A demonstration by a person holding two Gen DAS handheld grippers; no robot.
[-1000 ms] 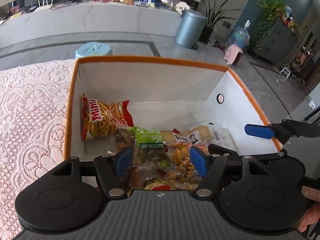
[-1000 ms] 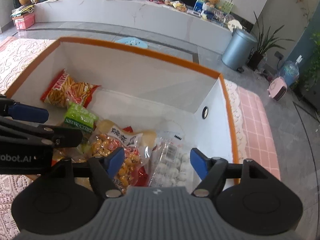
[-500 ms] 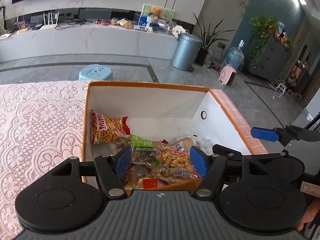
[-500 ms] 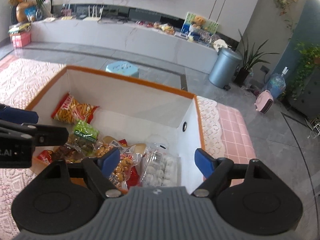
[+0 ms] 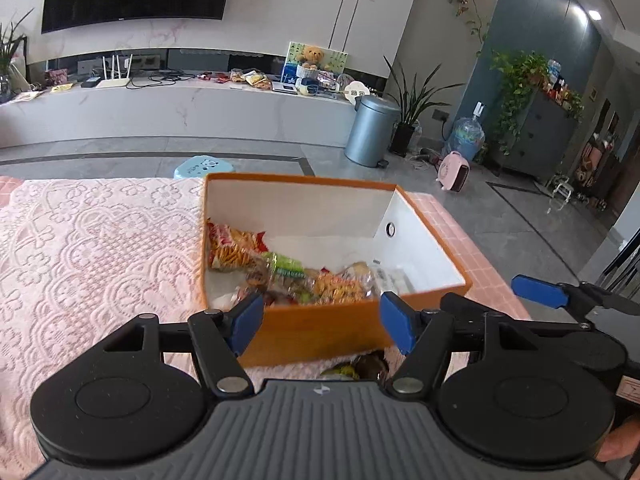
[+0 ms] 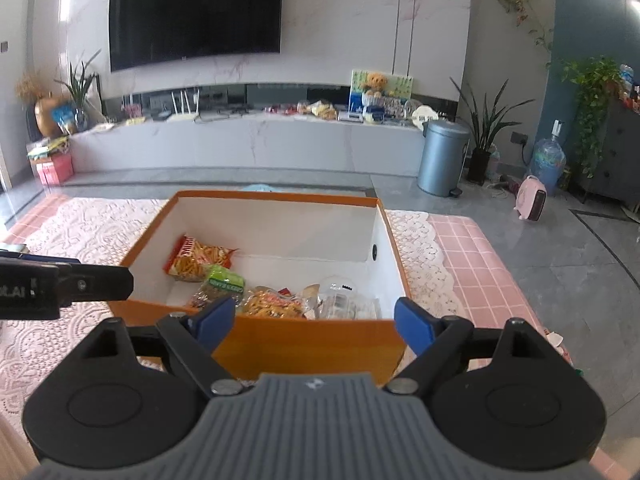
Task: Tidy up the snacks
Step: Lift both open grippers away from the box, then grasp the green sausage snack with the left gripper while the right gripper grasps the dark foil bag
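An orange box (image 5: 304, 178) with white inside walls stands on the table. It holds a red bag of snack sticks (image 5: 232, 248), a green packet (image 5: 286, 266), an orange-yellow bag (image 5: 340, 288) and a clear packet of white sweets (image 5: 394, 276). My left gripper (image 5: 322, 324) hangs open in front of the box's near wall, with nothing between its fingers. My right gripper (image 6: 314, 324) is held back from the box (image 6: 276, 196) too; its jaws are opening and nothing is between them. A small dark packet (image 5: 362, 365) lies on the cloth just before the box.
A pink lace tablecloth (image 5: 80, 260) covers the table left of the box, and pink checked cloth (image 6: 472, 264) lies to its right. Beyond the table are a blue stool (image 5: 202, 168), a grey bin (image 5: 370, 130) and a long white counter (image 6: 248, 144).
Both grippers have drawn back and risen from over the box, so its orange near wall now shows. The right jaws have spread wider. The left jaws look the same.
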